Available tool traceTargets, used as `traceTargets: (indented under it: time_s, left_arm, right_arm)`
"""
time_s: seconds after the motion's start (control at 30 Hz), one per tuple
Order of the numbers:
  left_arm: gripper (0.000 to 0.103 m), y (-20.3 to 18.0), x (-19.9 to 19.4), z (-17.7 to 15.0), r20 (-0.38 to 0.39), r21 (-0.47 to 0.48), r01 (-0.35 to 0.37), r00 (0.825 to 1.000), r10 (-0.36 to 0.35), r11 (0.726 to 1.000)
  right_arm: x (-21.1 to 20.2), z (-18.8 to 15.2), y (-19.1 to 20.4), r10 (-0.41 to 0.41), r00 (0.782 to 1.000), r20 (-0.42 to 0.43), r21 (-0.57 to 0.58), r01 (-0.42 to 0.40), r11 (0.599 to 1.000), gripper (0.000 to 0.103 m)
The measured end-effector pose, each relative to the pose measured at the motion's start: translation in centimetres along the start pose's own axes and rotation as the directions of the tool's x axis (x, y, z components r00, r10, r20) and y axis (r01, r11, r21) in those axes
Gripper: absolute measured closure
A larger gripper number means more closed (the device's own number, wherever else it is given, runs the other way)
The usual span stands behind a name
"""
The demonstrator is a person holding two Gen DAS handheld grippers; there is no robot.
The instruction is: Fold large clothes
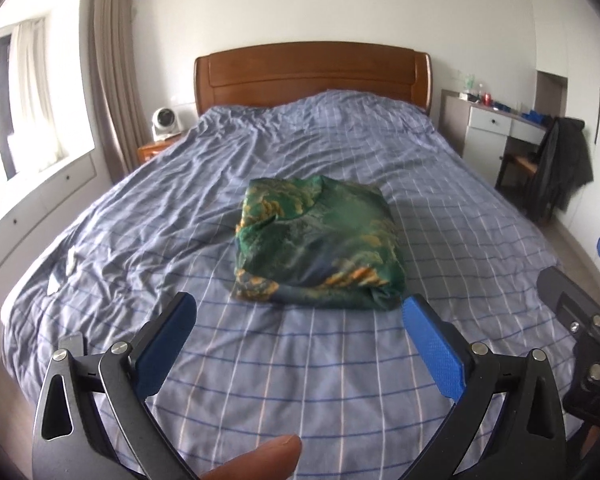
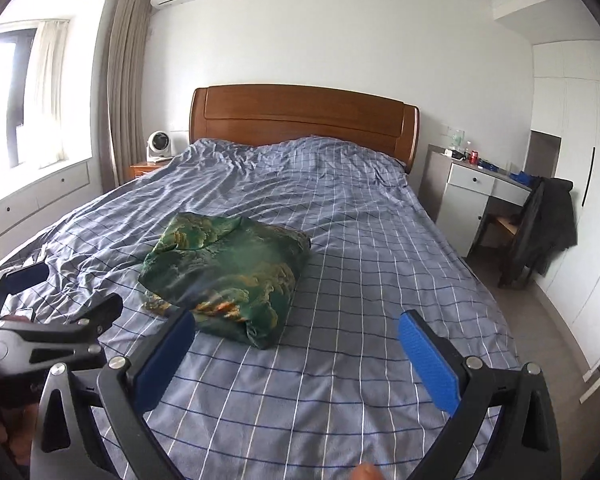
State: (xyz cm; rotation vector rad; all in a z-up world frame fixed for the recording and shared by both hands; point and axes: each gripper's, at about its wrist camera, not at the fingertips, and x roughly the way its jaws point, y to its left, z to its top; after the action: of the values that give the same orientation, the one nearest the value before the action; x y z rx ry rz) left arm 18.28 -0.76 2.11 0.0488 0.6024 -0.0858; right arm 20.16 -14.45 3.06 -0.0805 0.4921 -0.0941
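Left claw (image 1: pixel 300 344): jaws wide, empty, above the near end of the bed (image 1: pixel 340 400). Right claw (image 2: pixel 296 356): jaws wide, empty, just beside the left one, at the same near edge. Green patterned garment (image 1: pixel 320 244): folded into a compact, slightly lumpy bundle, lying mid-bed on the blue checked cover, apart from both claws. Wooden headboard (image 1: pixel 312 72): far end. White desk (image 1: pixel 496 128): far right, dark jacket hung on the chair beside it. Step in hand, by judgement: folding appears finished or nearly so. Next move likely calls for tidying the loose far-left corner, or withdrawing.
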Motion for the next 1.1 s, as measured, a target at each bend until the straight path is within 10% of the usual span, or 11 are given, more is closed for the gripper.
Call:
traceTargets:
  time_s: [1.1]
  left_arm:
    - [0.0, 0.9, -2.6, -1.0, 0.019, -0.025, -0.095, 0.995, 0.095, 0.995]
  right_arm:
    - [-2.7, -0.3, 1.7, 0.009, 0.999, -0.041, 0.011, -0.008, 1.0, 0.0]
